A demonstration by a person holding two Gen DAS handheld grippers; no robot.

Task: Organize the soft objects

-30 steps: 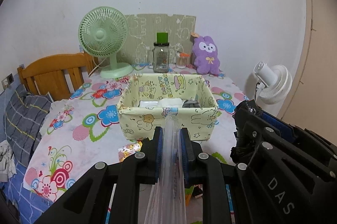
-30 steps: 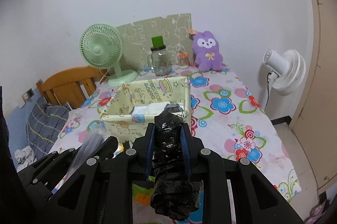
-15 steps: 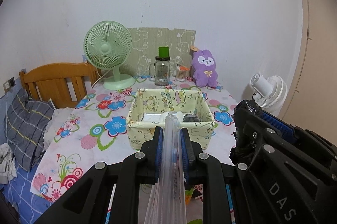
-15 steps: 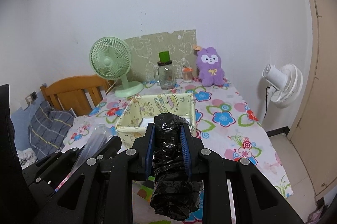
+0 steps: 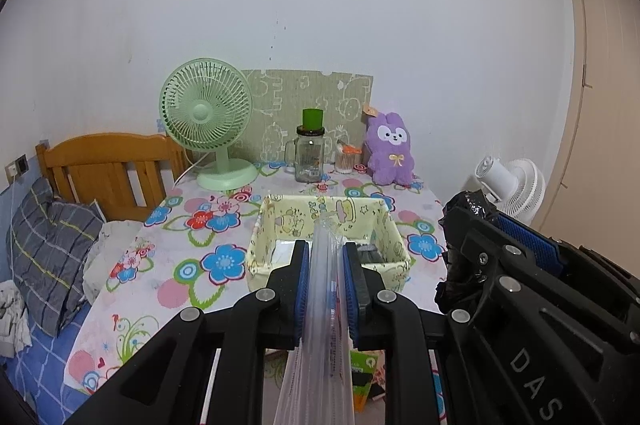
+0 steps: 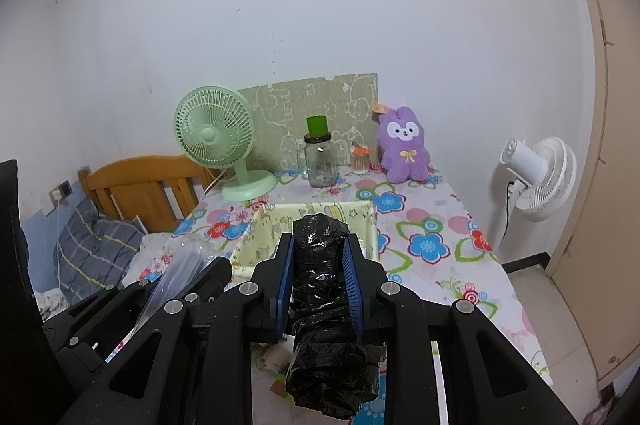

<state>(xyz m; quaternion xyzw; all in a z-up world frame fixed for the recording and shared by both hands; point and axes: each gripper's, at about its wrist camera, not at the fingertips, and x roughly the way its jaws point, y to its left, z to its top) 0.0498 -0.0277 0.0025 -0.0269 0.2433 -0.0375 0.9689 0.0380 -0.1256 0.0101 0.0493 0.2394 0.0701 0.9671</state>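
Note:
My left gripper (image 5: 326, 257) is shut on a clear plastic bag (image 5: 320, 353) that hangs down between its blue pads. My right gripper (image 6: 319, 249) is shut on a roll of black plastic bags (image 6: 324, 325), which sticks out above and below the pads. Both are held in the air over the near side of the flowered table (image 5: 172, 257). Ahead of them stands a pale yellow fabric basket (image 5: 384, 229) (image 6: 370, 221) with white and dark items inside. In the left wrist view the right gripper's body (image 5: 520, 265) shows at the right with the black roll (image 5: 460, 209).
At the back of the table stand a green desk fan (image 5: 206, 121), a glass jar with a green lid (image 5: 310, 153), a small cotton-swab jar (image 5: 346, 161) and a purple plush rabbit (image 5: 390, 149). A wooden headboard (image 5: 104, 169) and grey pillow (image 5: 48, 253) lie left; a white floor fan (image 6: 536, 177) stands right.
Both grippers have risen with their loads still held, so the basket and table now sit lower and smaller in both views.

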